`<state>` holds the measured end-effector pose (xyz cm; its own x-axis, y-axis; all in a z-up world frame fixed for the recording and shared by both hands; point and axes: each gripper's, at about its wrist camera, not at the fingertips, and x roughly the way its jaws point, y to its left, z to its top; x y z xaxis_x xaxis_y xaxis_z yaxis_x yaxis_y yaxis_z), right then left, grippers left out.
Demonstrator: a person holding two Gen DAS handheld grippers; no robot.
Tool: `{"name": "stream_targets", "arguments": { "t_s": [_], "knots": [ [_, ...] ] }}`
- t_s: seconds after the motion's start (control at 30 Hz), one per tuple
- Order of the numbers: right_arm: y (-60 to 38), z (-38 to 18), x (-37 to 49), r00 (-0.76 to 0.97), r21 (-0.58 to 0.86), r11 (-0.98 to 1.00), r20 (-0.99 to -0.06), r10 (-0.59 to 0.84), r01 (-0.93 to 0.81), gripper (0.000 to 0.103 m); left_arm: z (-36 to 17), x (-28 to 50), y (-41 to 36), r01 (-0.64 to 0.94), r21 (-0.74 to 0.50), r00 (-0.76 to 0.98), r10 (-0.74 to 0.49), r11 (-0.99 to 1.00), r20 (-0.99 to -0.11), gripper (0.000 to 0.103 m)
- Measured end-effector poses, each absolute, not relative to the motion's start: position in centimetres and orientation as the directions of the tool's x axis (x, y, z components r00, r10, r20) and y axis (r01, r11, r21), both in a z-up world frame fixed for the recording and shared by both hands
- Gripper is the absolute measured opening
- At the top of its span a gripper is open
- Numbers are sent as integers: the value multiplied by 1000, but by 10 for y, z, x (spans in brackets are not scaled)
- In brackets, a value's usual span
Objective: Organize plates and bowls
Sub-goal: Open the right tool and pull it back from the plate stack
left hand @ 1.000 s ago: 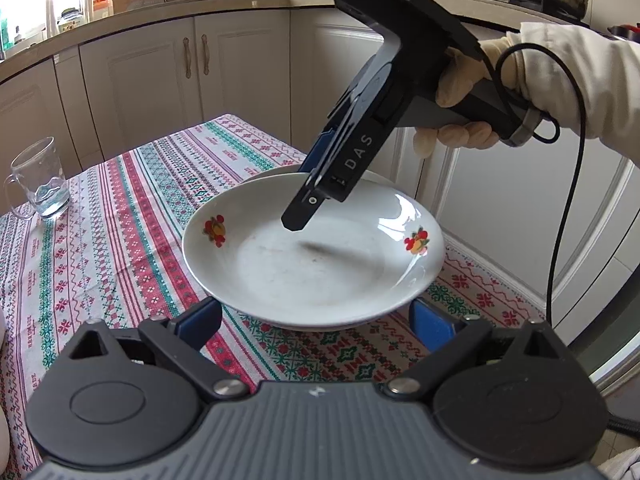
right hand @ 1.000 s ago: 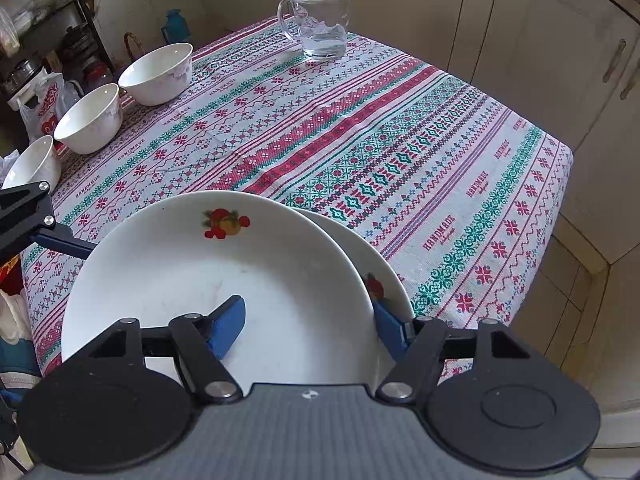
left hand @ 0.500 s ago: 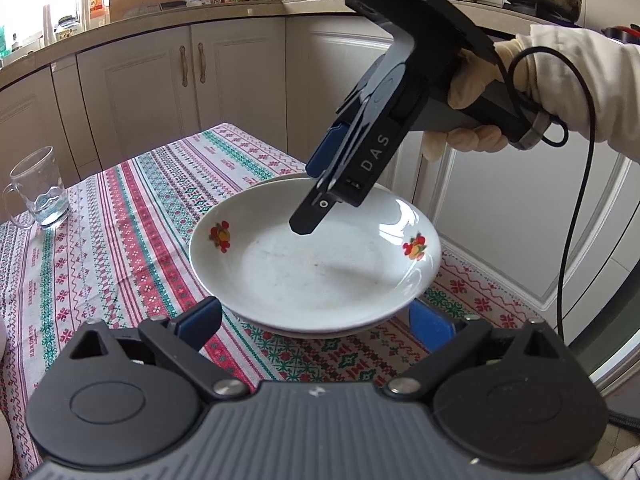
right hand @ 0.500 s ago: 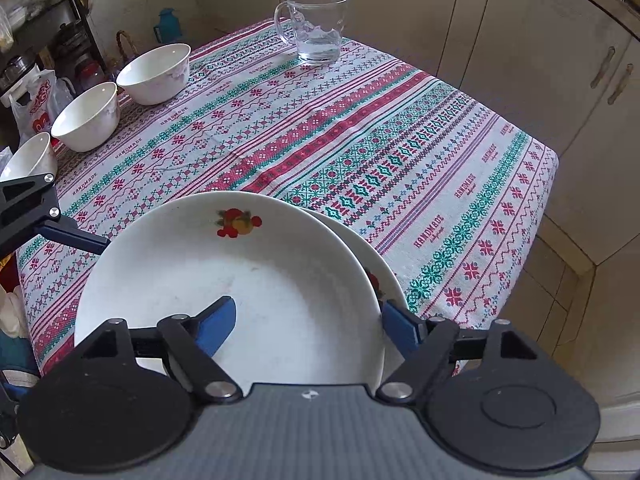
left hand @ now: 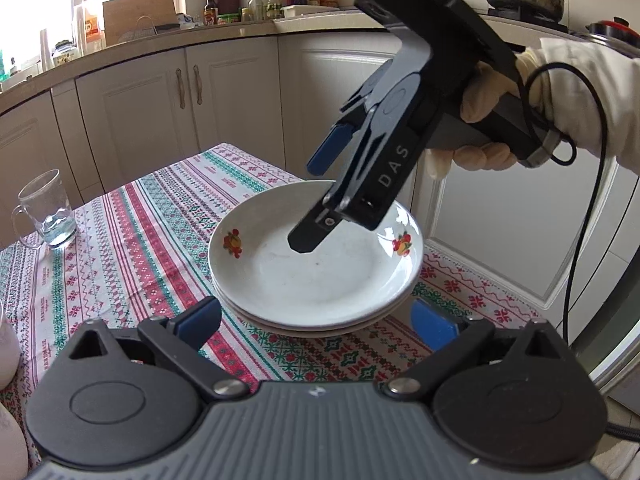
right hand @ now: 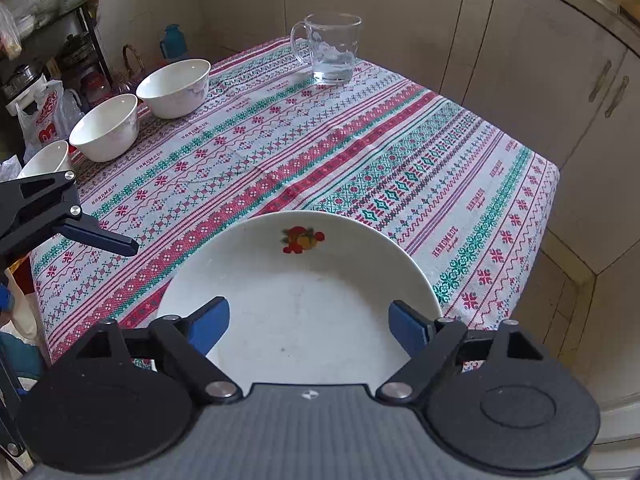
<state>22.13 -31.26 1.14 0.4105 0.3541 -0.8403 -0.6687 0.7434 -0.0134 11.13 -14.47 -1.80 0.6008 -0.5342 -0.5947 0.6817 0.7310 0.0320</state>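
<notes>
On the striped tablecloth (left hand: 152,240), left view: stacked plates (left hand: 316,276); left gripper (left hand: 316,320) spread, clear of them. Right gripper (left hand: 310,200) above, spread, empty. Right view: three bowls (right hand: 174,86) far-left, glass mug (right hand: 330,50) beyond.

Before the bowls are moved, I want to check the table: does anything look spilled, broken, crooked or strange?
Nothing is spilled or broken. The plates are stacked evenly near the table's corner, with faint specks on the top one. Three bowls stand upright and apart, not yet stacked. The glass mug is upright, holding a little water.
</notes>
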Motion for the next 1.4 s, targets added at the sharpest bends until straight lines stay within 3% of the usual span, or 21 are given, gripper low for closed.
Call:
{"name": "stream_targets", "arguments": {
  "t_s": [0.2,0.6,1.1,1.4],
  "knots": [
    [-299,24,183,576,-130,808,-766,286,-574,103,-7,98,-121,646,55,652,-512,762,-559,102],
    [-244,23,98,747,-137,875,-591,304,-464,103,2,68,-41,439,89,772,-325,894,-546,102],
    [-157,-6,65,716,-104,835,-579,391,-541,103,-5,41,60,347,89,764,-227,933,-604,102],
    [-133,-5,73,676,-81,811,-604,423,-579,103,-16,34,112,422,142,731,-243,896,-637,102]
  ]
}}
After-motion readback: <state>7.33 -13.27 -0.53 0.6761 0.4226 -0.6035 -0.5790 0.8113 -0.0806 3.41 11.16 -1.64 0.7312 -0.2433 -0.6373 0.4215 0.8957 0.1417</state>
